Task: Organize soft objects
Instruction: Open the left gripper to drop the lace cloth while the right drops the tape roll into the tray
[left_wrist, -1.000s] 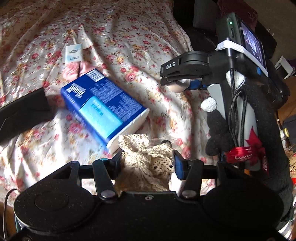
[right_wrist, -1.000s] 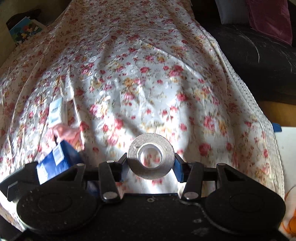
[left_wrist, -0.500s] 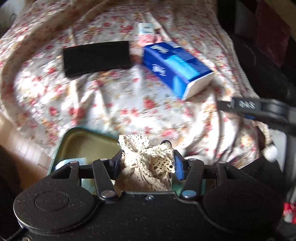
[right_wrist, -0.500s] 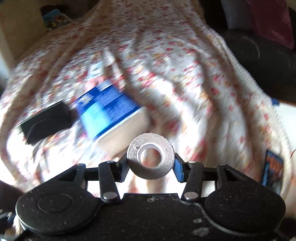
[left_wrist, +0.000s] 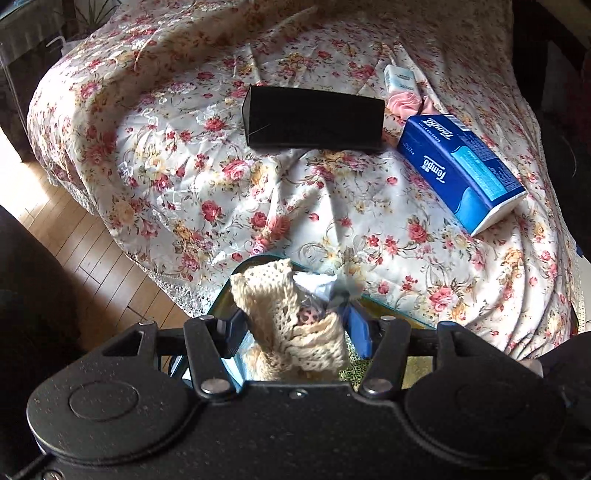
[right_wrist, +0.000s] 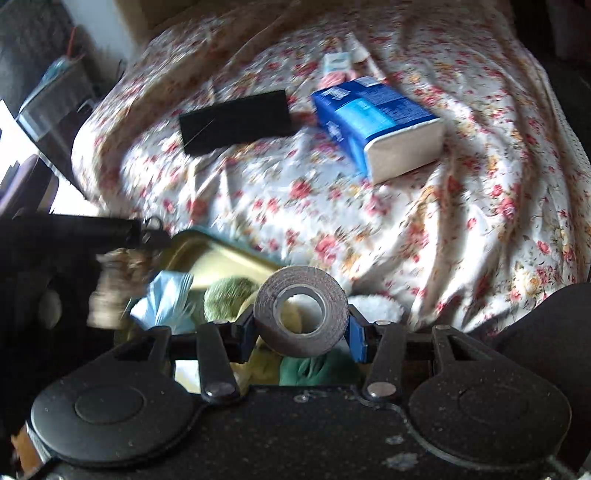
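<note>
Two pads of the left gripper (left_wrist: 293, 332) pinch a cream lace cloth (left_wrist: 284, 325) above a tin (left_wrist: 258, 260) at six o'clock; a black box (left_wrist: 314, 122) lies at twelve and a blue tissue pack (left_wrist: 461, 170) at two. From the right wrist, the right gripper (right_wrist: 301, 334) clamps a grey tape roll (right_wrist: 301, 310) over the tin (right_wrist: 207, 254), where soft items (right_wrist: 229, 297) lie at nine o'clock of the roll.

Cream crocheted lace piece (left_wrist: 291, 325), bunched and upright, low centre in the left wrist view, over an open tin (left_wrist: 391, 312). Grey tape roll (right_wrist: 301, 310), hole facing out, low centre in the right wrist view, above green (right_wrist: 314, 369) and yellow (right_wrist: 258, 363) soft pieces.
</note>
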